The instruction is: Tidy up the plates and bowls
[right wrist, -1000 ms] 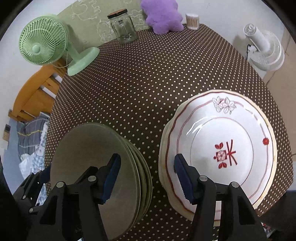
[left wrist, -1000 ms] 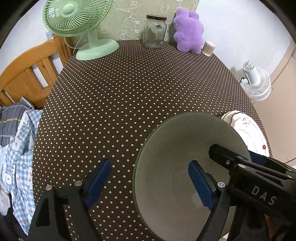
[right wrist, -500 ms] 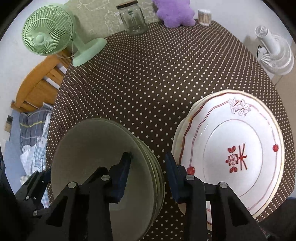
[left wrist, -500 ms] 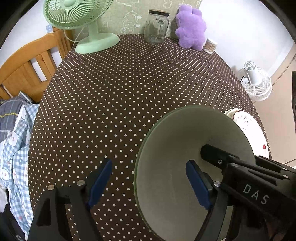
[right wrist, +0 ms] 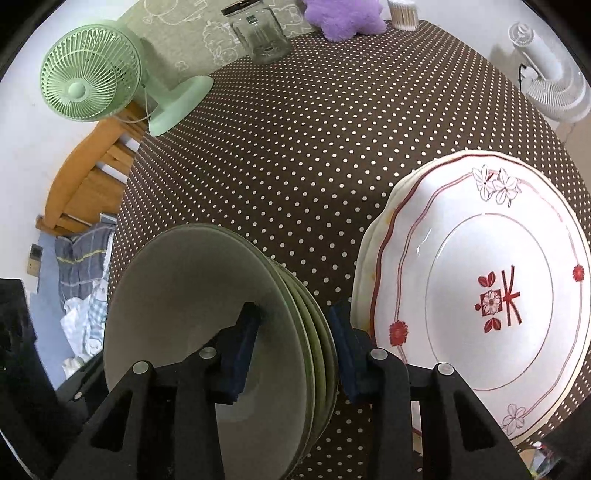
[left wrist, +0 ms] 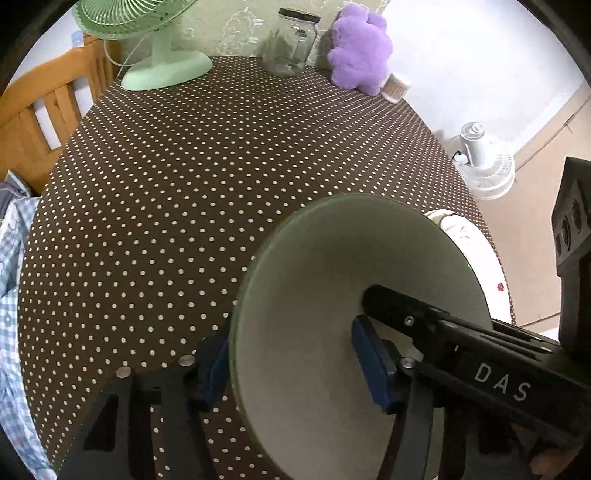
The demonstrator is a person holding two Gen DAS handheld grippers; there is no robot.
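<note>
Green bowls: nested near the table's front edge, beside your stacked white plates. Your right gripper clamps their rim; your left gripper is closing around the opposite rim. Sorting looks done; placing remains.

The stack of green bowls hides most of the white plates behind it in the left wrist view (only a rim sliver shows). Beside those bowls, the right gripper covers their near wall. The green fan is cropped at the top.
</note>
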